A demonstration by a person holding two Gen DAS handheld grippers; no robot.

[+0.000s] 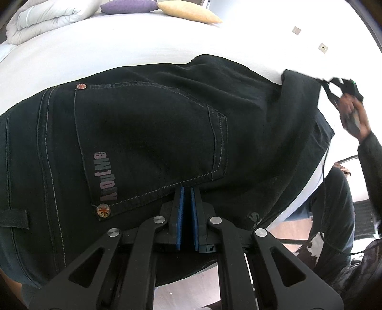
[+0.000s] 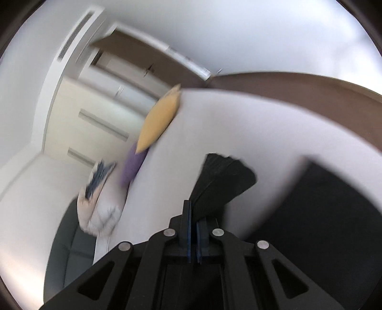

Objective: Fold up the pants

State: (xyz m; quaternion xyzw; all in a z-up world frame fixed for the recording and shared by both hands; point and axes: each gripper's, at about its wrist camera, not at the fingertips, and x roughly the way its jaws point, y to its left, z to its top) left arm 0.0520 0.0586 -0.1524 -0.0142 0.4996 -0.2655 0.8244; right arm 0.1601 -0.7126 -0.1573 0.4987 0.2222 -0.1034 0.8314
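Note:
Dark denim pants (image 1: 155, 133) lie across the white bed (image 1: 119, 50), back pocket with pale stitching and a printed logo facing up. My left gripper (image 1: 187, 190) is shut with its blue pads pressed against the fabric just below the pocket seam. My right gripper (image 2: 193, 205) is shut on a bunched end of the pants (image 2: 222, 181) and holds it lifted above the bed; it also shows in the left wrist view (image 1: 334, 83) at the far right, held by a hand. The right wrist view is blurred by motion.
A folded white duvet (image 1: 47, 19), a purple cushion (image 1: 129, 6) and a yellow cushion (image 1: 188, 12) lie at the head of the bed. The bed edge and floor (image 1: 286, 229) are at lower right. A dark chair (image 1: 363, 221) stands beside the bed.

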